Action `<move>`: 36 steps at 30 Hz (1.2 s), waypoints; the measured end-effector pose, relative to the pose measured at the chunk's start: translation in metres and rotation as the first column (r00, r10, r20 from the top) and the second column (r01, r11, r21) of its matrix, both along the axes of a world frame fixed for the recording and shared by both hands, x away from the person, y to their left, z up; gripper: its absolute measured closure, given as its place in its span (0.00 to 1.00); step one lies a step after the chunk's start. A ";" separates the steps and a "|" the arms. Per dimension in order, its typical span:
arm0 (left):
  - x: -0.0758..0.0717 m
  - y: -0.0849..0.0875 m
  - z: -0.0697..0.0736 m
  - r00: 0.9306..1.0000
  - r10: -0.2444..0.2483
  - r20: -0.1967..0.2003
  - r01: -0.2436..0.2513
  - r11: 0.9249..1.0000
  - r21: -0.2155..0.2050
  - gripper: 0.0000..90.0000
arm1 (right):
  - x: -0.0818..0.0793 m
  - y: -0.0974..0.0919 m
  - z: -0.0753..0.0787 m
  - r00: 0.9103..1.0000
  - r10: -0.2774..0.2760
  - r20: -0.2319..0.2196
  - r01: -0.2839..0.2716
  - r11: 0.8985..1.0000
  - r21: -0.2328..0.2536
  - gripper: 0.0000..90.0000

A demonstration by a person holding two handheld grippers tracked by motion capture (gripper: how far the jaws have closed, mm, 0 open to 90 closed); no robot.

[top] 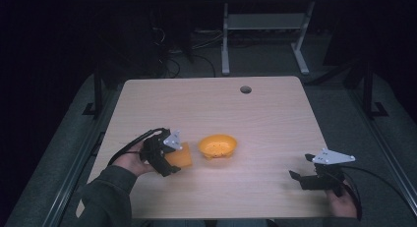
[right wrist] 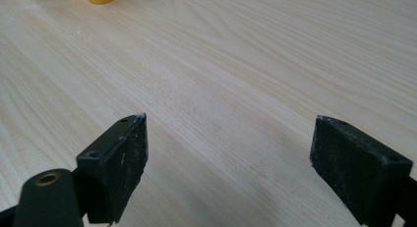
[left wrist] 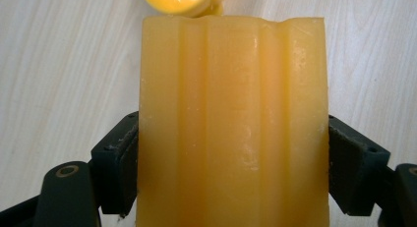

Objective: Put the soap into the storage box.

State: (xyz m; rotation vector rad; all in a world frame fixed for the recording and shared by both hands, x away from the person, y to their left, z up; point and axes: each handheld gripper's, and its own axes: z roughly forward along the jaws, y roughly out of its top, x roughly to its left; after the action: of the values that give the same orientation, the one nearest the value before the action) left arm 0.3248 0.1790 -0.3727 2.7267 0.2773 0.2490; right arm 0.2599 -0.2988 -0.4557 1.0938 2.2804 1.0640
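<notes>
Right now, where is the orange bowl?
In the high view the orange bowl sits on the table near its middle, just right of the block in the left tool.

Ribbed orange block between the jaws, just beside an orange, perhaps perforated, bowl.

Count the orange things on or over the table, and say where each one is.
2. An orange bowl sits near the middle of the table. An orange block is clamped in the left gripper, just left of the bowl. Nothing suggests others hidden.
</notes>
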 end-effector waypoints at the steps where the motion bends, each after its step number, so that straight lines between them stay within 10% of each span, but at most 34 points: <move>1: 0.000 0.000 0.000 1.000 0.000 0.000 0.000 1.000 0.000 0.23 | 0.000 0.000 0.000 1.000 0.000 0.000 0.000 1.000 0.000 0.15; 36: 0.023 -0.047 0.031 0.995 -0.090 0.034 0.090 0.996 0.017 0.23 | 0.000 -0.003 -0.001 1.000 0.000 0.008 0.000 1.000 0.028 0.15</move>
State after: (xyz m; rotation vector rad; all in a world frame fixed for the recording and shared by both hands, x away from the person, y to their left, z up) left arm 0.3483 0.1318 -0.3420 2.7391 0.1428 0.2748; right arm 0.2598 -0.3020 -0.4565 1.0983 2.2659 1.1020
